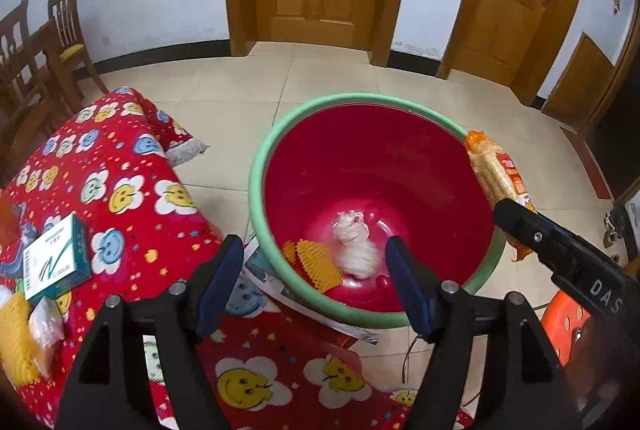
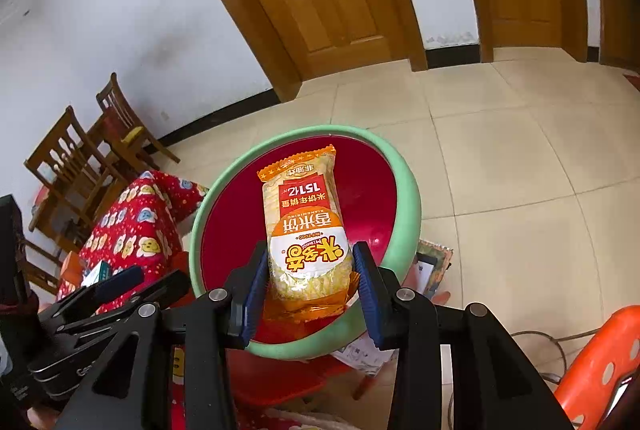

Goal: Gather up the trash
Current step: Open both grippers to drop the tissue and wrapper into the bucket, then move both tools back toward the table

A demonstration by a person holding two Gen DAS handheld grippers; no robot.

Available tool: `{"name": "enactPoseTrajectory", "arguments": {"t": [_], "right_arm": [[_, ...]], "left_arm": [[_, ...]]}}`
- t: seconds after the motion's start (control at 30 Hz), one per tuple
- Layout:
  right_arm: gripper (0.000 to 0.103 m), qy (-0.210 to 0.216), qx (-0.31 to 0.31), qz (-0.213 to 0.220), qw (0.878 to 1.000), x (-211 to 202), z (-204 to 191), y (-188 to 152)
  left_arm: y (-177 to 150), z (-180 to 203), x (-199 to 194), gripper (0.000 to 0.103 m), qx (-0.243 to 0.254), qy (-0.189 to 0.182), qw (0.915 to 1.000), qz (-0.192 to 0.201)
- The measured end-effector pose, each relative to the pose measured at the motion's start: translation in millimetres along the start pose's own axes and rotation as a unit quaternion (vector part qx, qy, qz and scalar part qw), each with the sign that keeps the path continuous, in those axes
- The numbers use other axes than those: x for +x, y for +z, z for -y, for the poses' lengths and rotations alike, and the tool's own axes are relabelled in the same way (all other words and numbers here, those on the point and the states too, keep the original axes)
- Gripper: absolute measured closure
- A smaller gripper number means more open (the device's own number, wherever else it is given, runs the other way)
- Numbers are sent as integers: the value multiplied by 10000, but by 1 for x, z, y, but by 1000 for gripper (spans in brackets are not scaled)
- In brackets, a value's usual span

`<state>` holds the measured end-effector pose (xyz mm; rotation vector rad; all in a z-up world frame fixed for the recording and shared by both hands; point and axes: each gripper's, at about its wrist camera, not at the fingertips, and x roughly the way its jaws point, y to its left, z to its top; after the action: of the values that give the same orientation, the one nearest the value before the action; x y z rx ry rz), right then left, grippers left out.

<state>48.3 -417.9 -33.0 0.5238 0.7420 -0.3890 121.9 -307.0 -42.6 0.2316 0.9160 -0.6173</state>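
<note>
Right wrist view: the right gripper [image 2: 312,284] clamps the lower end of a rice cracker packet [image 2: 304,226], holding it over the red basin [image 2: 404,186]. The packet looks light, its film slick and crinkly and the crackers brittle, so I would grip the crimped end seam rather than the filled middle. The left gripper [image 1: 316,282] hangs wide and empty above the basin, where a white wad [image 1: 354,246] and yellow mesh [image 1: 318,264] already lie.
</note>
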Motion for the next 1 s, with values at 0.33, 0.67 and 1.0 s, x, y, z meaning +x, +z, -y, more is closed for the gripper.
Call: {"name": "enactPoseTrajectory", "arguments": {"t": [0.33, 0.67, 1.0], "right_arm": [[59, 50, -50, -95, 9999, 12, -4, 3], [49, 187, 6, -34, 9998, 7, -8, 3], [42, 346, -30, 160, 9993, -27, -23, -4]], "left_arm": [[-8, -27, -21, 28, -376, 222, 9989, 158], [-14, -46, -45, 28, -659, 290, 9970, 296], [-28, -57, -74, 28, -810, 348, 9953, 405]]}}
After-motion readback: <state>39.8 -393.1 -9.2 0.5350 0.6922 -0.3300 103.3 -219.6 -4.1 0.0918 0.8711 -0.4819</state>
